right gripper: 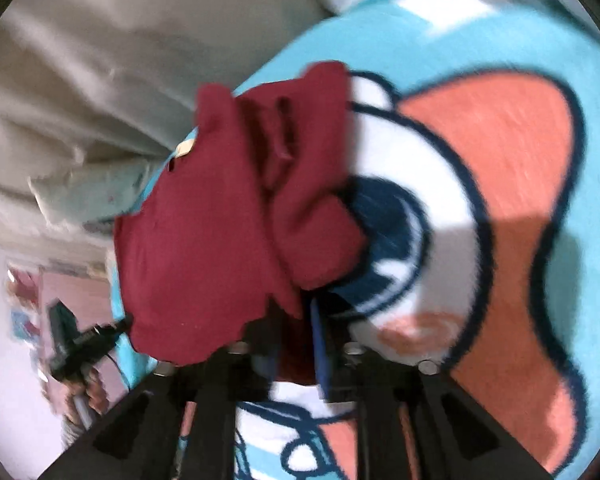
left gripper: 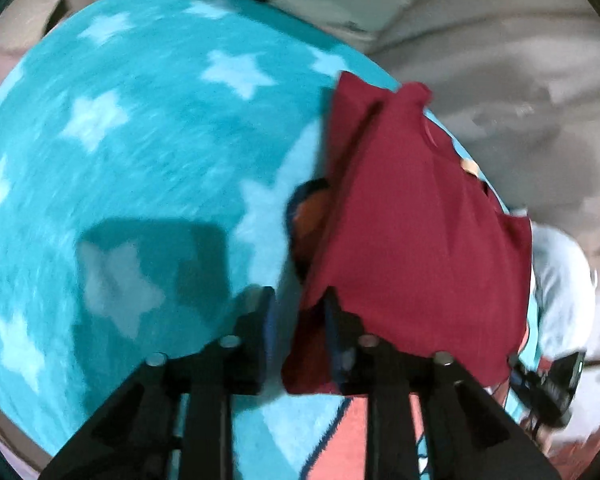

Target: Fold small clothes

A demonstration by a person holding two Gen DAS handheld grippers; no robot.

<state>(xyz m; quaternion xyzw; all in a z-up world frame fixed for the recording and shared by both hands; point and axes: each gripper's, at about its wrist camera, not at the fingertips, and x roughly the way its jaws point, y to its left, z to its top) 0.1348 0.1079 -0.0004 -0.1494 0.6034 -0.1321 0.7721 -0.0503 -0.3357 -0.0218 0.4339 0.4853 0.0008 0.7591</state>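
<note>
A dark red garment (left gripper: 412, 220) lies bunched on a turquoise blanket (left gripper: 140, 140) with pale stars. In the left wrist view its near corner sits between the fingers of my left gripper (left gripper: 298, 300) and drapes over the right finger; the jaws stand narrow, closed on the cloth. Seen from the right wrist, the same red garment (right gripper: 220, 240) covers the left finger of my right gripper (right gripper: 296, 312) and fills the gap beside the blue pad (right gripper: 320, 340). A small tan label (right gripper: 185, 147) shows on the cloth. Both views are blurred.
The blanket carries a cartoon figure in orange, white and navy (right gripper: 500, 140). A crumpled beige sheet (left gripper: 500, 40) lies beyond the blanket's edge. The other gripper (right gripper: 72, 340), held by a hand, shows at the lower left. Pale cloth (left gripper: 560, 280) lies at the right.
</note>
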